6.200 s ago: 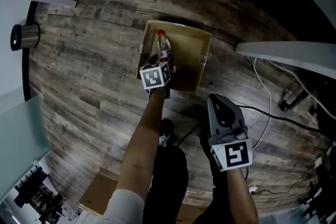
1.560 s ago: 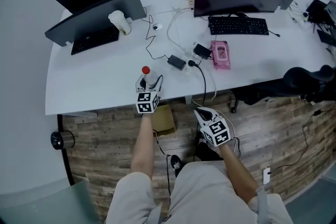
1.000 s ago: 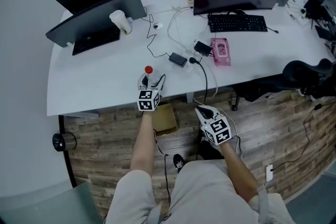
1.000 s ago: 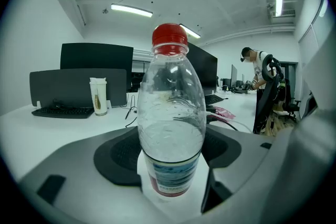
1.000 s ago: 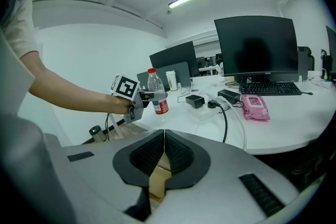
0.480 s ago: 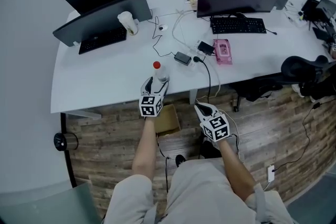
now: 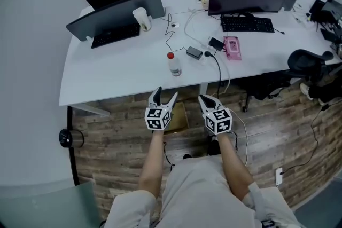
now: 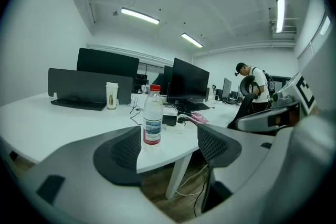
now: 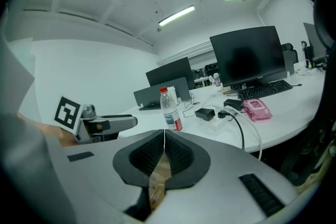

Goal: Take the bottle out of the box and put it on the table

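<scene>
1 bottle (image 7: 173, 64) stands upright on the table (image 7: 107, 72); left tool (image 7: 165, 93) gapes empty, right tool (image 7: 203, 98) pressed together.

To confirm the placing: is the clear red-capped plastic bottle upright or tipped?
Upright: the clear red-capped plastic bottle stands on its base, cap on top, on the white table, and nothing touches it.

No readable words or numbers, bottle (image 8: 152, 115) at centre frame has a blue and red label too small to read, left gripper (image 7: 164, 94) and right gripper (image 7: 205, 99) cubes show black-and-white square patterns only.
</scene>
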Tool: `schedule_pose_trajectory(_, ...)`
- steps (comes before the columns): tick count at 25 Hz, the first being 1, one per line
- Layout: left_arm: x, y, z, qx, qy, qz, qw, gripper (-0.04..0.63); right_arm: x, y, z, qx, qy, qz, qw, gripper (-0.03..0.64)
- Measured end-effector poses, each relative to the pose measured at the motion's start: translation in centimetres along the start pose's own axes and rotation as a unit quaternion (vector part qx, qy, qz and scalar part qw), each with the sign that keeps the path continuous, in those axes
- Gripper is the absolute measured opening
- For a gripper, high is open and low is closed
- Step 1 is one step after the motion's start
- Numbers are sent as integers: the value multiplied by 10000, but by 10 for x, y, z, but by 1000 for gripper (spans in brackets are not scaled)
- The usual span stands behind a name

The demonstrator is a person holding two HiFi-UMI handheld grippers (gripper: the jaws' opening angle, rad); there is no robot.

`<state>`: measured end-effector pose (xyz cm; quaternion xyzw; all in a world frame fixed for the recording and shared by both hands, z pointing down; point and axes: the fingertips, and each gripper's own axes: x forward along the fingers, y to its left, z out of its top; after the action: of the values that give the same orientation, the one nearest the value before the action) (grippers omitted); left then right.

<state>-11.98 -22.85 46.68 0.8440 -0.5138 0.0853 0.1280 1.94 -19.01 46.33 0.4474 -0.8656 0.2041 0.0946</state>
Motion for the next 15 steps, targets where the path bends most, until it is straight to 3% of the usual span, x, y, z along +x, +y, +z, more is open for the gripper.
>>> schedule_pose_trajectory(5, -44, -9, -4, -159, -71, 259, 9995, 333, -11, 14, -6, 122, -85, -149, 9998, 40)
schedule_pose_trajectory(9, -69, -17, -5, -41, -107, 428, 9990, 333, -22, 26, -11, 143, -150, -208, 9996, 40)
schedule_pose_trajectory(15, -92, -35, -11, -23, -168, 347, 9993, 327, -35, 42, -20, 76, -176, -243, 9995, 40)
